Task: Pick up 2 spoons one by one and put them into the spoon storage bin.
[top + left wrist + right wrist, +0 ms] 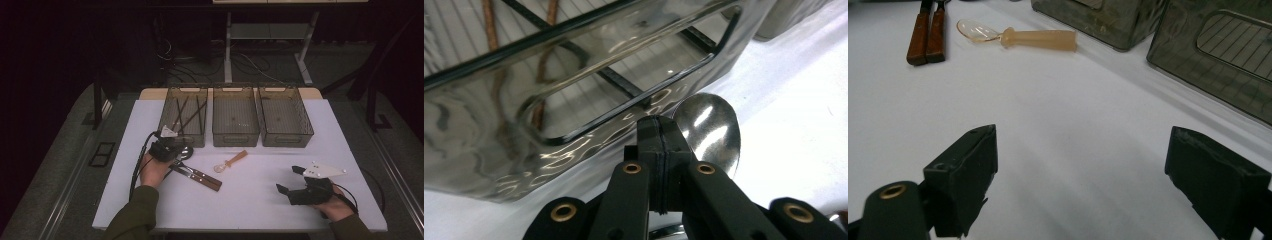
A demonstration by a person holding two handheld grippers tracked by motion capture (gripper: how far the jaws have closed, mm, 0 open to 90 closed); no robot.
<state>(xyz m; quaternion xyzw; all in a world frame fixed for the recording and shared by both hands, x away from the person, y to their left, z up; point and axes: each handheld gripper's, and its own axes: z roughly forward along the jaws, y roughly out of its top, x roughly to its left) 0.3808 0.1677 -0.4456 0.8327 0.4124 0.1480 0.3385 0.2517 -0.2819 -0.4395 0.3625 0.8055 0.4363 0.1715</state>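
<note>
My left gripper (177, 147) is shut at the front wall of the left bin (183, 139); in the left gripper view its pads (659, 137) press flat together with nothing visible between them. A metal spoon's bowl (711, 131) lies on the table just beyond and right of the tips, also seen from above (187, 151). My right gripper (290, 180) rests open near the front right of the table, its jaws (1080, 137) wide apart over bare white surface. A translucent plastic spoon (231, 161) (1038, 39) lies mid-table.
Two wooden-handled utensils (201, 177) (927, 40) lie side by side right of my left hand. Three clear bins stand in a row at the back; the left holds several dark sticks (186, 112), then come the middle bin (235, 136) and right bin (287, 139).
</note>
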